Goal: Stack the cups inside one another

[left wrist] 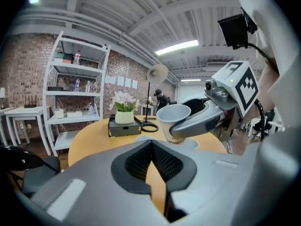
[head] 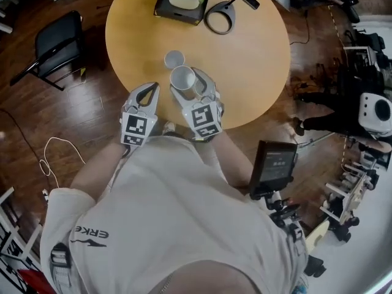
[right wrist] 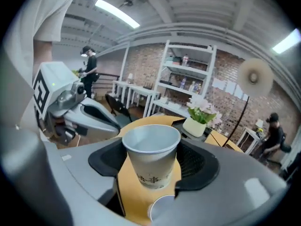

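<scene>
A white paper cup (head: 182, 77) stands upright between the jaws of my right gripper (head: 191, 86), lifted just above the round wooden table (head: 257, 60). In the right gripper view this cup (right wrist: 151, 149) fills the gap of the right gripper (right wrist: 153, 168), and both pads press on its sides. A second white cup (head: 174, 59) stands open-side up on the table just beyond it; its rim (right wrist: 162, 210) shows below the held cup. My left gripper (head: 149, 92) hovers to the left with its jaws closed and empty (left wrist: 153, 149). From there I see the held cup (left wrist: 173, 117).
A black box with a flower pot (head: 179, 3) and a black ring-shaped stand (head: 220, 17) sit at the table's far side. A black chair (head: 55, 41) stands left of the table. A screen on a stand (head: 275, 164) is at the right.
</scene>
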Action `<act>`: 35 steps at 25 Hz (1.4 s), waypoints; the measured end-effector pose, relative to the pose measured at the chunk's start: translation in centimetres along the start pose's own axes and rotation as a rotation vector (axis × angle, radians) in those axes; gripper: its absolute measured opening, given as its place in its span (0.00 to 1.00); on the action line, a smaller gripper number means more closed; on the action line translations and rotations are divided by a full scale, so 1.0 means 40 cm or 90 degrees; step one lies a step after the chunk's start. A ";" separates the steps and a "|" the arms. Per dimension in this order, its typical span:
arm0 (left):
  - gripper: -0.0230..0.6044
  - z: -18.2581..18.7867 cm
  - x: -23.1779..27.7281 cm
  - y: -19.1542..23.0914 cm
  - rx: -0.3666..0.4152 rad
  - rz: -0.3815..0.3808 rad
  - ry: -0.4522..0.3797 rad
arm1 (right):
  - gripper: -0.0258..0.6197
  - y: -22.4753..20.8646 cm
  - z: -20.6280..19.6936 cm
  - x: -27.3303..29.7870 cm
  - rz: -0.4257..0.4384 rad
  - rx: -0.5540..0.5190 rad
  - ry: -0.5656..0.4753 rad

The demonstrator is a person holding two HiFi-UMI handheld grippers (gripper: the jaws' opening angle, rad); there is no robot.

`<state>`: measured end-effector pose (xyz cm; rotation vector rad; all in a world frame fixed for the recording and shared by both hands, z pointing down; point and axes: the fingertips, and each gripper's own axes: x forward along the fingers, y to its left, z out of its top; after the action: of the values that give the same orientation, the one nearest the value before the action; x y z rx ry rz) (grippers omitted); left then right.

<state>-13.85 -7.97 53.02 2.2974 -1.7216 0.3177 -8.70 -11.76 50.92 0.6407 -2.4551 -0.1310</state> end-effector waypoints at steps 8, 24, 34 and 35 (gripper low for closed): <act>0.04 0.118 0.027 -0.057 0.052 -0.074 -0.045 | 0.57 -0.119 0.111 -0.146 -0.152 0.161 -0.184; 0.04 0.191 0.040 -0.190 0.092 -0.150 -0.067 | 0.57 -0.216 0.135 -0.369 -0.295 0.220 -0.271; 0.04 0.195 0.016 -0.101 0.072 -0.117 -0.076 | 0.57 -0.203 0.213 -0.285 -0.268 0.206 -0.287; 0.04 0.194 0.011 -0.083 0.070 -0.112 -0.076 | 0.57 -0.199 0.226 -0.270 -0.264 0.204 -0.289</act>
<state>-10.34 -10.03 45.61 2.5739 -1.5758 0.2496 -2.88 -14.12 35.99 1.3894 -2.7608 -0.0468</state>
